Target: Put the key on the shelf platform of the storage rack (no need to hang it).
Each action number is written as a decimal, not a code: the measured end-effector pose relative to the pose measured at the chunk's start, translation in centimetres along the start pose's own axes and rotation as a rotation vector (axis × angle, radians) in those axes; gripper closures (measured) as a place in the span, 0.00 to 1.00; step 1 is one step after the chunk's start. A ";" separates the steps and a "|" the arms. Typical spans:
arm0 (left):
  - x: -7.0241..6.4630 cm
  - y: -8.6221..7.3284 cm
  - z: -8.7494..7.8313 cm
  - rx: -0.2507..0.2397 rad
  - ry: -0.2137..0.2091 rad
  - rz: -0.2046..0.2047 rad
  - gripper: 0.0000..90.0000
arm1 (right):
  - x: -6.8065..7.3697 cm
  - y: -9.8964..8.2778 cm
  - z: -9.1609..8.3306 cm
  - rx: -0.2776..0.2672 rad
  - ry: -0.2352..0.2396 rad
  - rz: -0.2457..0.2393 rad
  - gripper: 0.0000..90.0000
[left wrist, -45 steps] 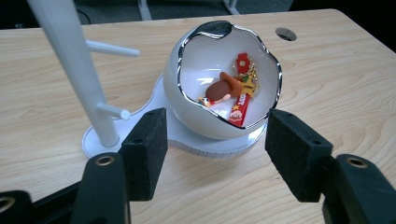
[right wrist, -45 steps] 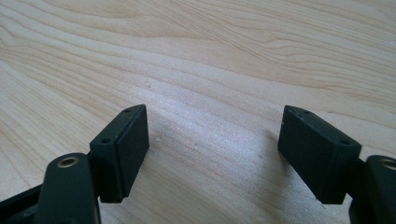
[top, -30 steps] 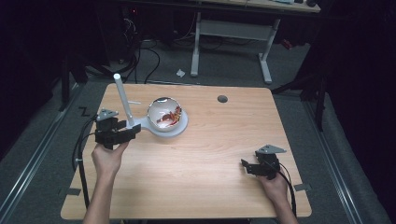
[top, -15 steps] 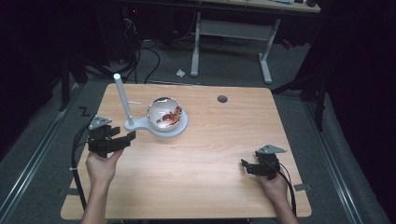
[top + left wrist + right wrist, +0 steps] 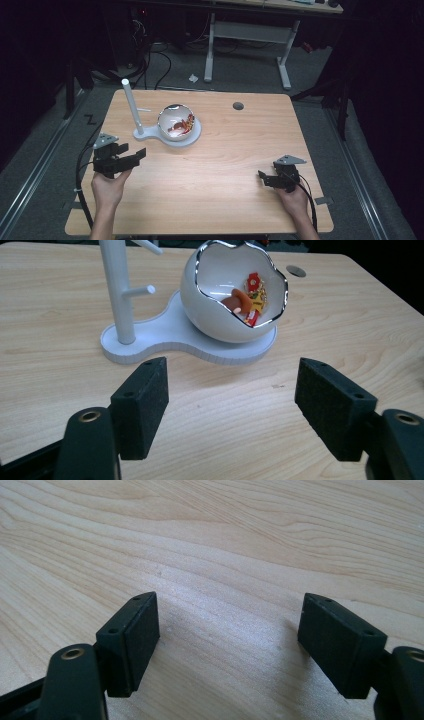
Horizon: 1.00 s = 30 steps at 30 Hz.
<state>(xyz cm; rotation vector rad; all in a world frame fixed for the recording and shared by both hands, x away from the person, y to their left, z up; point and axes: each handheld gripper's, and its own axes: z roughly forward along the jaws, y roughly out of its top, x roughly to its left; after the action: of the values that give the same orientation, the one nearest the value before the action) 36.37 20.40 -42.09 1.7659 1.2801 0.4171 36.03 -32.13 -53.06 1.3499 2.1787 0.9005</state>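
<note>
the left tool [image 5: 131,156] sits low over the left part of the worktop [image 5: 220,200], a short way back from the white stand [image 5: 167,136], and its jaws have just been opening, with nothing between them. seen from the left gripper view the pads [image 5: 142,405] stand well apart with bare wood in the gap, and the stand's flat base [image 5: 165,337] lies just ahead of them, not touching. on that base a white egg-shaped bowl [image 5: 220,310] with a jagged silver rim rests at the right end, tilted so its opening faces the tool, and a few small red, yellow and brown trinkets [image 5: 247,297] lie inside. at the other end of the base a white post [image 5: 131,105] rises upright, with a short peg [image 5: 140,290] sticking out sideways. from the high view the stand is on the far left half of the worktop, and a small round hole [image 5: 238,105] shows farther right near the back edge. the right tool [image 5: 264,176] is held low near the front right corner, well away from the stand. its jaws are spread wide too, with nothing but wood grain between the pads [image 5: 135,635]. a cable [image 5: 82,170] loops down from the left tool past the worktop's edge.
</note>
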 end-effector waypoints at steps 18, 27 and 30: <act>-1.7 -1.6 1.3 0.028 -0.042 0.017 0.31 | 0.0 0.0 0.0 0.000 0.000 0.000 0.27; -2.3 -2.2 2.0 0.026 -0.063 0.018 0.31 | 0.0 0.0 0.0 -0.001 0.000 -0.002 0.27; -2.6 -2.3 2.4 0.031 -0.067 0.021 0.31 | 0.0 0.0 0.0 -0.001 0.000 -0.001 0.27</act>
<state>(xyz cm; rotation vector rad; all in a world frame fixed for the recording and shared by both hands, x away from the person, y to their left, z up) 35.60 17.17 -44.71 1.8063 1.2280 0.3487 36.04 -32.13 -53.06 1.3480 2.1787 0.9001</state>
